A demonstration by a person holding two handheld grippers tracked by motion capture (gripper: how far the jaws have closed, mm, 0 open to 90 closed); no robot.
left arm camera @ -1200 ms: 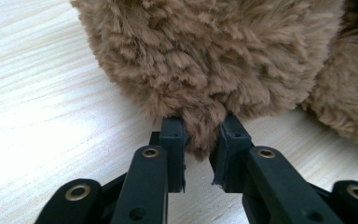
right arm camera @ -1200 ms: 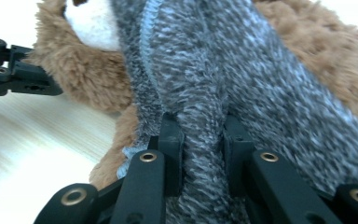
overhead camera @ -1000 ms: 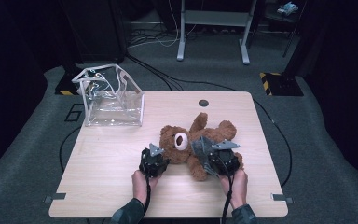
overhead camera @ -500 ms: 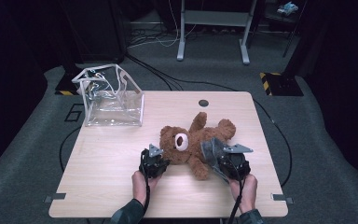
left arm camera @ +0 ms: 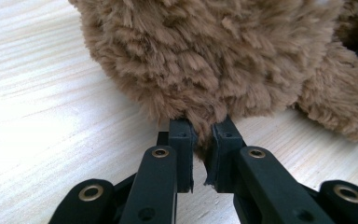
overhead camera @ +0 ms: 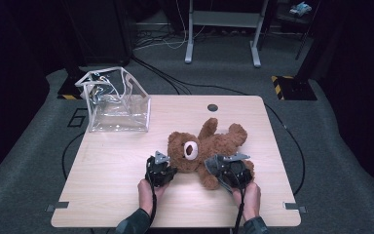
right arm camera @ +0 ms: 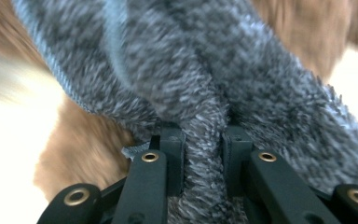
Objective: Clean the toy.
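The left gripper (left arm camera: 200, 154) is pinching the teddy bear (overhead camera: 209, 146)'s fur; the right gripper (right arm camera: 204, 154), slightly blurred, seems to be clamping its grey garment (right arm camera: 191, 84).

A lab or recording studio: 1 light wooden table (overhead camera: 112, 195) on grey carpet (overhead camera: 24, 175), black curtains (overhead camera: 9, 53) along both frame edges, cables (overhead camera: 156, 41) and a metal stand (overhead camera: 221, 29) at top.

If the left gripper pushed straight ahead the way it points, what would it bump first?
Most likely the teddy bear: the left gripper already pinches a tuft of its brown fur, and the furry bulk sits right ahead of the jaws, above the table.
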